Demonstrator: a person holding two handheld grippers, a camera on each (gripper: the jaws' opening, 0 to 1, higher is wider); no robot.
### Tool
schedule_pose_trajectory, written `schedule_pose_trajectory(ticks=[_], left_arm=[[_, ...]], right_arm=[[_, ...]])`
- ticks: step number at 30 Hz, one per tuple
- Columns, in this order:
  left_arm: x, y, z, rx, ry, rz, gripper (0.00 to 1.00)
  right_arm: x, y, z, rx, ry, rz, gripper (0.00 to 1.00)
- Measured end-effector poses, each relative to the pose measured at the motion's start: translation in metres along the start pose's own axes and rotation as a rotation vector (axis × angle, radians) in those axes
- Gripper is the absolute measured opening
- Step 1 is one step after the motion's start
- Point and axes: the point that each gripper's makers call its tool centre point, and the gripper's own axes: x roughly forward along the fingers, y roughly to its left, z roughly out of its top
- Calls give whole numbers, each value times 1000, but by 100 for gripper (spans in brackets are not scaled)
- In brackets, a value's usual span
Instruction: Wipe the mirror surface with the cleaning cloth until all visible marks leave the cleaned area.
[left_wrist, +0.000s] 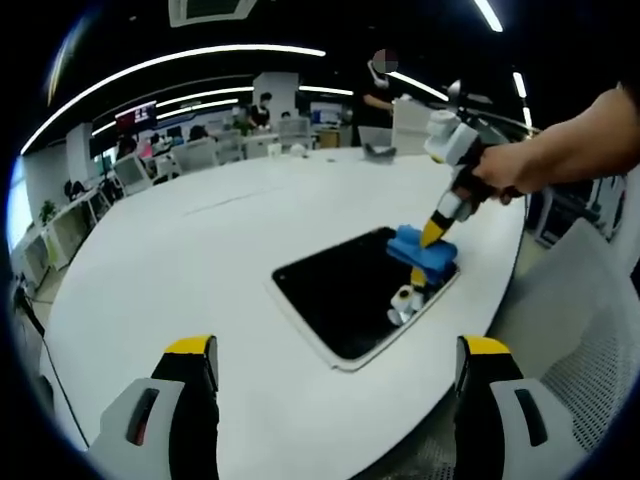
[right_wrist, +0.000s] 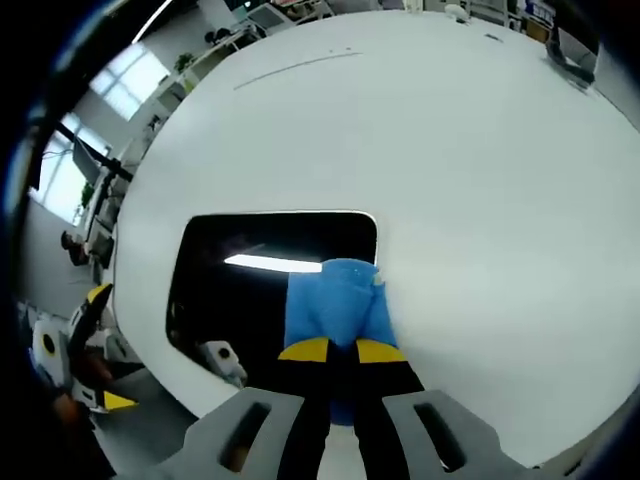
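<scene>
A flat, dark mirror (left_wrist: 355, 290) with a thin white frame and rounded corners lies near the edge of a large, smooth white table (left_wrist: 200, 260) in an open-plan office. The right gripper (right_wrist: 342, 352), held in a person's hand (left_wrist: 510, 170), has its yellow-tipped black jaws pinched together on a folded blue cloth (right_wrist: 335, 300), pressing it onto the mirror's glass at the side nearest the table edge. In the left gripper view the same cloth (left_wrist: 422, 250) sits at the mirror's far right corner under the right gripper (left_wrist: 432, 237), which comes down on it at a slant.

The left gripper (left_wrist: 335, 350) hovers over bare tabletop short of the mirror, its two jaws spread wide apart and holding nothing. It also appears at the lower left of the right gripper view (right_wrist: 85, 345), beyond the table edge.

The glossy glass reflects a strip ceiling light (right_wrist: 272, 264) and the white body of the right gripper. No marks can be made out on the glass, and no writing is legible anywhere. A mesh-backed chair (left_wrist: 590, 370) stands at the table's edge beside the mirror. Desks, monitors and seated people fill the background, and a small dark object (left_wrist: 380, 151) rests on the far side of the table. Nothing blocks the mirror but the cloth itself.
</scene>
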Motion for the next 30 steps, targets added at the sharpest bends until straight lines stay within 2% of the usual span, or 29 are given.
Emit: schedule_pose_trajectory(ticks=[2, 4, 7, 10, 12, 18, 24, 26, 29, 30], left_arm=[[1, -5, -1, -25, 9, -28, 99], [2, -7, -3, -2, 17, -29, 99], [2, -5, -6, -16, 33, -23, 99], [4, -10, -8, -21, 45, -44, 99], [4, -13, -4, 0, 30, -59, 99], [3, -9, -1, 1, 14, -38, 99], [5, -20, 0, 27, 9, -87, 99], [6, -17, -3, 2, 22, -84, 99], [5, -19, -4, 8, 29, -89, 99], [4, -19, -3, 22, 27, -80, 99]], right_arm=[[-2, 1, -6, 14, -2, -3, 2], [-2, 2, -9, 11, -6, -5, 2], [-3, 3, -16, 26, 3, -8, 2], [-5, 5, -24, 14, -12, -19, 2], [-7, 5, -26, 10, -26, -21, 2], [-7, 5, -24, 28, -28, -12, 2], [-7, 4, -26, 16, -56, 17, 2], [-7, 5, -25, 87, -81, 21, 2], [-7, 6, -24, 85, -81, -4, 2], [-8, 6, -24, 58, -87, -25, 2]])
